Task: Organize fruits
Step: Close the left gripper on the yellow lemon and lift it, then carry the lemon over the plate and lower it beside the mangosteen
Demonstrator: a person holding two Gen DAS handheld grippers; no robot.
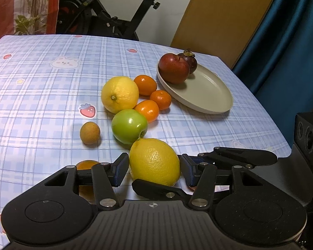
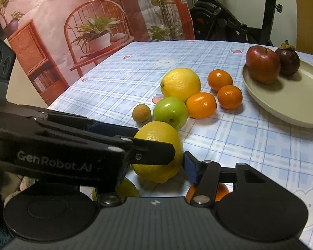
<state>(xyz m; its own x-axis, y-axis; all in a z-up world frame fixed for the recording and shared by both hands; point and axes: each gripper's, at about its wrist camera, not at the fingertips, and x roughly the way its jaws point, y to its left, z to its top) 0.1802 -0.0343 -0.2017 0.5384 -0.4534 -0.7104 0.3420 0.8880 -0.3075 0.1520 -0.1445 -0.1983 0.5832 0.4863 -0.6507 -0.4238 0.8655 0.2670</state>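
A large lemon (image 1: pixel 154 160) lies near the table's front edge between the blue pads of my left gripper (image 1: pixel 154 167), which press on both its sides. My right gripper (image 2: pixel 156 166) reaches the same lemon (image 2: pixel 156 137) from the right. Its right pad (image 2: pixel 191 169) stands close against the fruit, and its left finger is hidden behind the left gripper's fingers (image 2: pixel 152 152). A beige plate (image 1: pixel 208 91) at the far right holds a red apple (image 1: pixel 173 68) and a mangosteen (image 1: pixel 189 61). Loose on the cloth are another lemon (image 1: pixel 120 94), a green apple (image 1: pixel 129 126), three mandarins (image 1: pixel 145 84) and a small brown fruit (image 1: pixel 89 133).
A blue checked cloth (image 1: pixel 41 83) covers the table. An orange fruit (image 1: pixel 86 164) sits partly hidden under the left gripper. Under the right gripper lie another orange (image 2: pixel 224 189) and a yellow-green fruit (image 2: pixel 128 189). An exercise bike (image 1: pixel 114 20) and a blue curtain (image 1: pixel 292 41) stand beyond the table.
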